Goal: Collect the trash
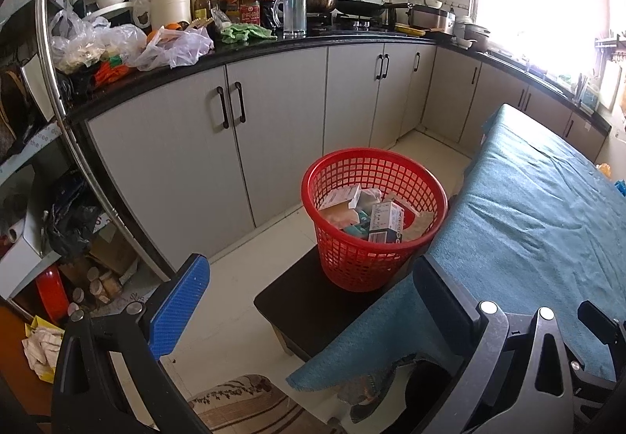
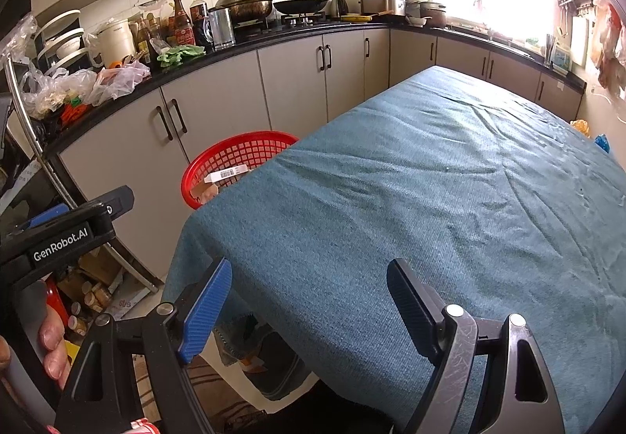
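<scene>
A red mesh basket (image 1: 373, 217) stands on a dark low stool (image 1: 309, 308) beside the table. It holds several small cartons and wrappers (image 1: 385, 220). My left gripper (image 1: 313, 293) is open and empty, near the table's corner, short of the basket. In the right wrist view the basket (image 2: 234, 160) shows behind the table's left edge, with a white carton (image 2: 227, 173) sticking up. My right gripper (image 2: 309, 293) is open and empty over the near edge of the teal tablecloth (image 2: 430, 179). The left gripper's body (image 2: 66, 234) shows at the left there.
Grey cabinets (image 1: 242, 144) under a black counter (image 1: 250, 46) run along the back, crowded with bags, bottles and pans. A shelf rack with a steel rail (image 1: 70, 144) stands at the left. A striped mat (image 1: 242, 402) lies on the floor.
</scene>
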`<action>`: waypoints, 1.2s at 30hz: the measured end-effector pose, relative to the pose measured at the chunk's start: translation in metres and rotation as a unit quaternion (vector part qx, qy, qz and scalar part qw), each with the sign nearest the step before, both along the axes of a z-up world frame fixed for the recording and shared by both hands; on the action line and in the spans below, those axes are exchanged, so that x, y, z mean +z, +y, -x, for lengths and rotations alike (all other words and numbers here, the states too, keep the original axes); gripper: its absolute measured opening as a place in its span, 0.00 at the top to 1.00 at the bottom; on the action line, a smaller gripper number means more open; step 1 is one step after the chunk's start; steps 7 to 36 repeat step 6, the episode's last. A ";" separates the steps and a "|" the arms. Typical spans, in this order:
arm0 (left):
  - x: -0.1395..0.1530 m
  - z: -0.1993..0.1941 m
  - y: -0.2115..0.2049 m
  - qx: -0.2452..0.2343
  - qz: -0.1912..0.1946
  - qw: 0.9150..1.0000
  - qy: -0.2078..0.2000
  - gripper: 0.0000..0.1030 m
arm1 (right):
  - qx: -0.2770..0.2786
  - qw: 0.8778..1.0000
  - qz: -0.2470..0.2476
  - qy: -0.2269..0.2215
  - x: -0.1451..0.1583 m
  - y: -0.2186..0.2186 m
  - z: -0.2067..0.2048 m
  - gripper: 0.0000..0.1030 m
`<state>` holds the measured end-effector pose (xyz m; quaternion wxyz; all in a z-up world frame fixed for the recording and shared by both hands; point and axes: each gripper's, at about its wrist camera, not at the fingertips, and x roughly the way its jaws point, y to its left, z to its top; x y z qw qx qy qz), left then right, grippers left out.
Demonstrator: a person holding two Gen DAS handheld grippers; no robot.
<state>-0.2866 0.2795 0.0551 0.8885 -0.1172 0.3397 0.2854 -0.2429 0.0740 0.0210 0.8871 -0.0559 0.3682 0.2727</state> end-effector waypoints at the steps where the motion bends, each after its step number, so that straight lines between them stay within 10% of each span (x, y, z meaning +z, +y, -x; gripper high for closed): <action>1: 0.001 0.000 0.001 0.000 -0.001 1.000 -0.001 0.00 | -0.001 1.000 0.001 0.001 -0.001 0.000 0.000 0.17; 36: 0.010 -0.001 0.002 0.009 -0.015 1.000 -0.006 0.00 | -0.007 1.000 -0.006 0.006 0.000 -0.007 -0.004 0.17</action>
